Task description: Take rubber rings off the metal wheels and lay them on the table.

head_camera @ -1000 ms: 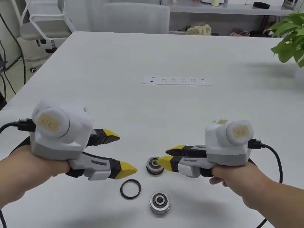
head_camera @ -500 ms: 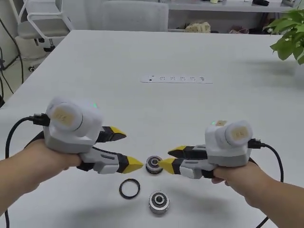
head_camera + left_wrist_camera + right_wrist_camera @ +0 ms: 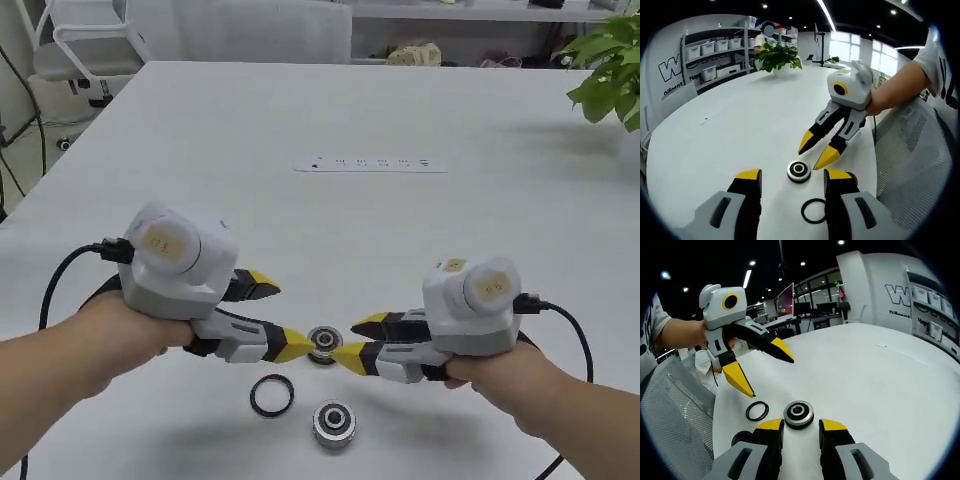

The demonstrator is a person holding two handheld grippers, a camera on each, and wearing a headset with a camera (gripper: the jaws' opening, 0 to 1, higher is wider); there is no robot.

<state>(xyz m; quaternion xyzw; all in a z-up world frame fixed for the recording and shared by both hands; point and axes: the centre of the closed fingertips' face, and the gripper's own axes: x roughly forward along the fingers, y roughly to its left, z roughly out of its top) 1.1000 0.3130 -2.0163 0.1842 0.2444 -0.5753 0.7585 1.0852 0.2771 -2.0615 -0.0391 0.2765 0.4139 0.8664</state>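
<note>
A small metal wheel point(image 3: 323, 342) sits flat on the white desk point(image 3: 300, 120) near its front edge, flanked by two yellow-tipped tools that point at it from either side. The left gripper point(image 3: 281, 316) comes in from the left with its jaws spread wide, the lower tip just beside the wheel and the upper tip well clear of it; in the left gripper view the wheel lies on the desk just ahead of the gap between the two tips. The right gripper point(image 3: 358, 339) faces it from the right, jaws parted by a narrower gap and pinching nothing, its lower tip close against the wheel's other side; whether either tip touches the metal cannot be told. In the right gripper view the wheel rests just beyond the parted tips, showing a dark outer band around a bright hub. A loose rubber ring point(image 3: 272, 396), black and thin, lies flat on the desk just in front of the wheel, toward the person, and a second wheel point(image 3: 333, 423) lies beside that ring, nearer still to the desk edge. Farther back a white power strip point(image 3: 368, 165) lies across the middle of the desk, a potted plant point(image 3: 605, 60) leans in at the right, and a chair point(image 3: 80, 55) stands beyond the far left corner
</note>
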